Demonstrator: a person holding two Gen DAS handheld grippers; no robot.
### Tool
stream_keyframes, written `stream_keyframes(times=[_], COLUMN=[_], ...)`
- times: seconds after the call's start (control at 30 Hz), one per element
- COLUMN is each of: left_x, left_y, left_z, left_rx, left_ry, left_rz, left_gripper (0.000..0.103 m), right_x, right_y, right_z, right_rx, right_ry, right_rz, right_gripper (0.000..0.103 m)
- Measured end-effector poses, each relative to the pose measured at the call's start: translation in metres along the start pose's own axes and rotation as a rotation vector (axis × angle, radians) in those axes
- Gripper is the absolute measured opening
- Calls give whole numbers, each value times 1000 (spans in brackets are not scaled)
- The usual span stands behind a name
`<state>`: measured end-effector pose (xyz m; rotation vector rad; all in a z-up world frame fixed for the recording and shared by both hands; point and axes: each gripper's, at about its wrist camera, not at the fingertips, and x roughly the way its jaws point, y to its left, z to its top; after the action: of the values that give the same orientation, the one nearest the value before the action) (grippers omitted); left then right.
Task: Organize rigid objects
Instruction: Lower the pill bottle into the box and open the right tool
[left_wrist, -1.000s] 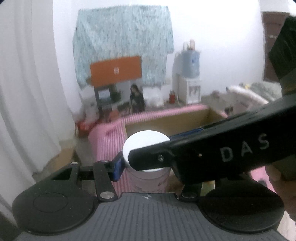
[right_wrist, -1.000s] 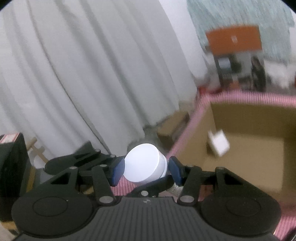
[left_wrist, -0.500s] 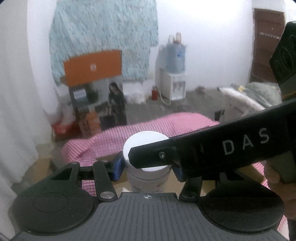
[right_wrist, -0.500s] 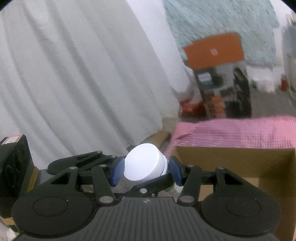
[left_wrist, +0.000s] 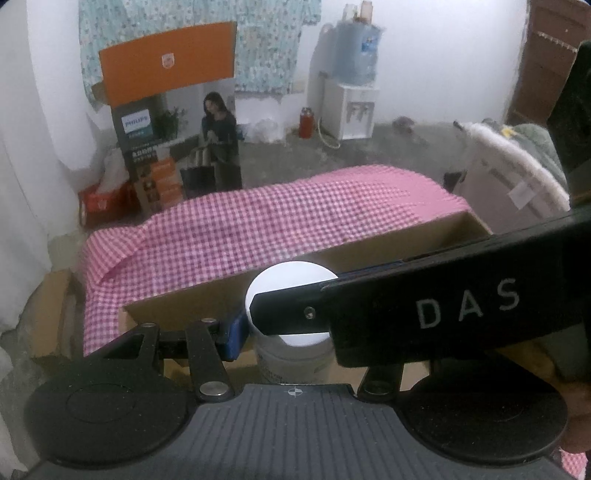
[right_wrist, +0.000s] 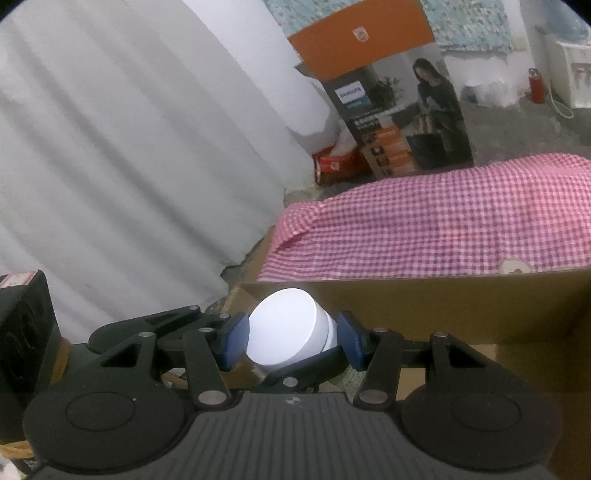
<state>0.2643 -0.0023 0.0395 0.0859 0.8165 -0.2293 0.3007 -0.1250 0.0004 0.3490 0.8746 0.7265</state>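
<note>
I have the white-lidded jar (right_wrist: 291, 328) clamped in my right hand-held gripper (right_wrist: 290, 334), both blue pads (right_wrist: 233, 341) pressed on its sides, lid end tilted up and toward the left, its long axis leaning away from me. In the left wrist view the same white-lidded jar (left_wrist: 293, 304) sits right at the left hand-held gripper (left_wrist: 291, 332); its near-left blue pad (left_wrist: 233, 334) touches or nearly touches the jar's side, but the right gripper's black arm marked DAS (left_wrist: 443, 306) crosses in front and hides the other pad, so I cannot tell whether the left one is gripping or merely beside it. Both tools are on the jar, then, and the right one certainly carries it. The cardboard box (right_wrist: 461, 306) lies just ahead and to the right of the jar, its near wall at about jar height and its open mouth running left to right; I judge the coming move to be a short carry forward and right, over that rim, then down inside. Beyond the box the pink checked cloth (left_wrist: 280, 221) covers the desk. Room is tight at the box's left corner, close to the jar, and between the two crossed tools; further right the opening looks wide.
</note>
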Motion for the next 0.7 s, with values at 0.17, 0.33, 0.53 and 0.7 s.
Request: stream_keyframes(times=[0.17, 0.33, 0.53, 0.7], left_x=[8, 10, -3, -27], left_y=[0, 0, -1, 0], left_z=[-3, -5, -1, 0], left_rx=[0, 2, -14, -35], left_ry=[32, 36, 6, -23], left_rz=[-5, -12, -19, -16], left_gripper=[55, 60, 85, 96], right_x=[13, 20, 15, -3], right_y=[-10, -15, -9, 1], right_z=[0, -4, -4, -4], right_rx=[2, 0, -6, -18], right_ry=[23, 40, 44, 11], right_rz=[-6, -11, -7, -14], right_gripper=[57, 57, 69, 72])
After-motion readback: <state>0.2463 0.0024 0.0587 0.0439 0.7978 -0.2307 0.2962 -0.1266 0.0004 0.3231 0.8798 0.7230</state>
